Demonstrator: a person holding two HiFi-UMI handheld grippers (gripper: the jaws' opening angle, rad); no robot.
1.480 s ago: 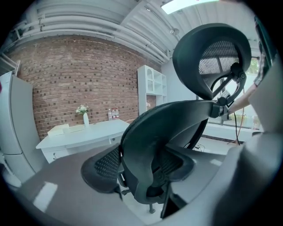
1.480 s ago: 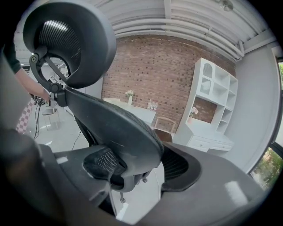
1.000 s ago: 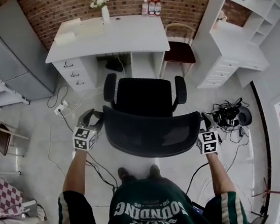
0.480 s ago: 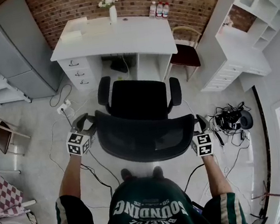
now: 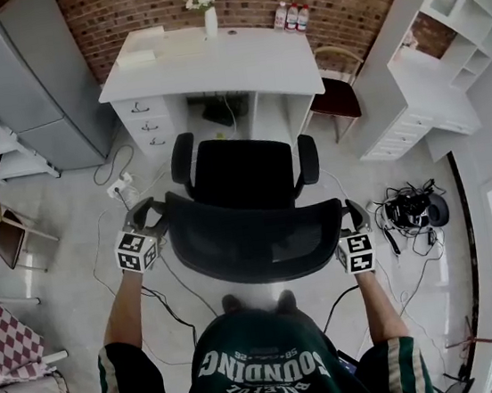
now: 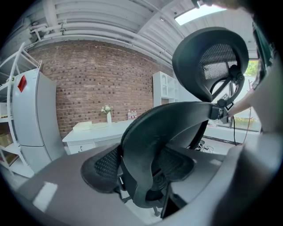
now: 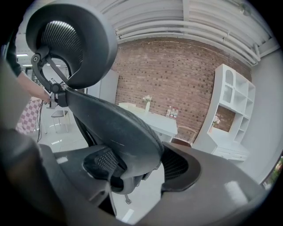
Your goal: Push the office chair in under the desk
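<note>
The black office chair [image 5: 243, 175] faces the white desk [image 5: 211, 65], its seat just short of the desk's knee gap. Its curved mesh backrest [image 5: 257, 245] is nearest me. My left gripper [image 5: 153, 216] holds the backrest's left end and my right gripper [image 5: 354, 215] its right end. In the left gripper view the backrest rim [image 6: 146, 145] runs between the pads [image 6: 101, 168], with the left gripper [image 6: 139, 167] shut on it. The right gripper view shows the right gripper [image 7: 139, 167] clamped on the rim [image 7: 128, 141] likewise, headrest [image 7: 70, 42] above.
A grey fridge [image 5: 29, 85] stands left of the desk. A wooden chair with a dark seat [image 5: 337, 95] and white shelving [image 5: 443, 57] are to its right. Cables and a power strip [image 5: 119, 188] lie left of the chair, a cable heap [image 5: 409, 207] right. Vase [image 5: 210, 20] on desk.
The chair has rolled a little nearer the desk, and I have stepped along behind it. Both grippers keep their hold on the backrest ends.
</note>
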